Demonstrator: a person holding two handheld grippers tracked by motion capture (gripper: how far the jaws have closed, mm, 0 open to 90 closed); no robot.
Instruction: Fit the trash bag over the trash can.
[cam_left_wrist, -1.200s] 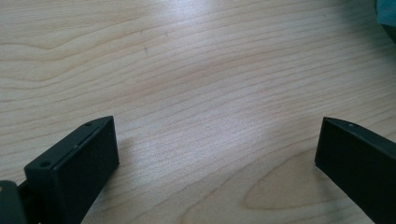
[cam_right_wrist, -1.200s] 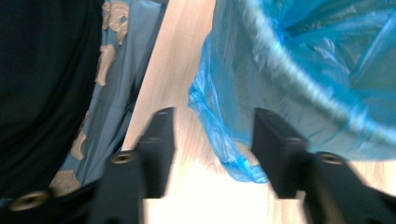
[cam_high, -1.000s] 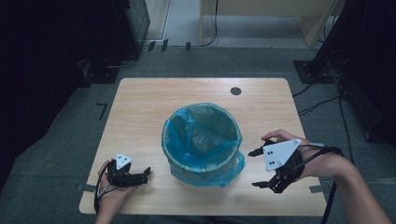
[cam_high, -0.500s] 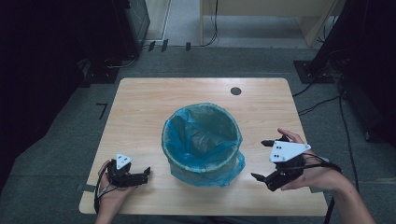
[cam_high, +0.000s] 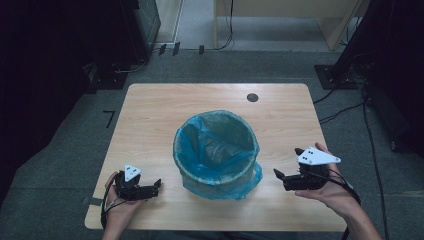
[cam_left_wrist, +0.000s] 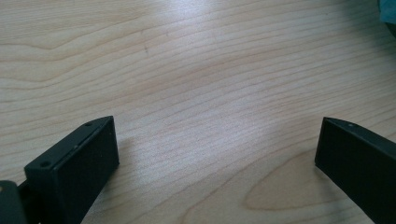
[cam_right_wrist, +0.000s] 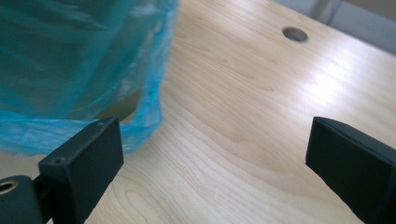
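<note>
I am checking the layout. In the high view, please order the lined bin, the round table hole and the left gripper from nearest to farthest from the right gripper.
1. Lined bin, just left of the right gripper.
2. Round table hole, at the far edge.
3. Left gripper, beyond the bin, near left corner.

A pale wooden table (cam_high: 150, 125) stands on grey carpet (cam_high: 70, 150), and near the table's far edge, right of middle, is a small round cable hole (cam_high: 252, 97). Beyond the table's far side, cables (cam_high: 227, 30) trail across the floor beside a light wooden furniture leg (cam_high: 217, 22). Off the table's left side, a dark mark (cam_high: 109, 118) lies on the carpet.
</note>
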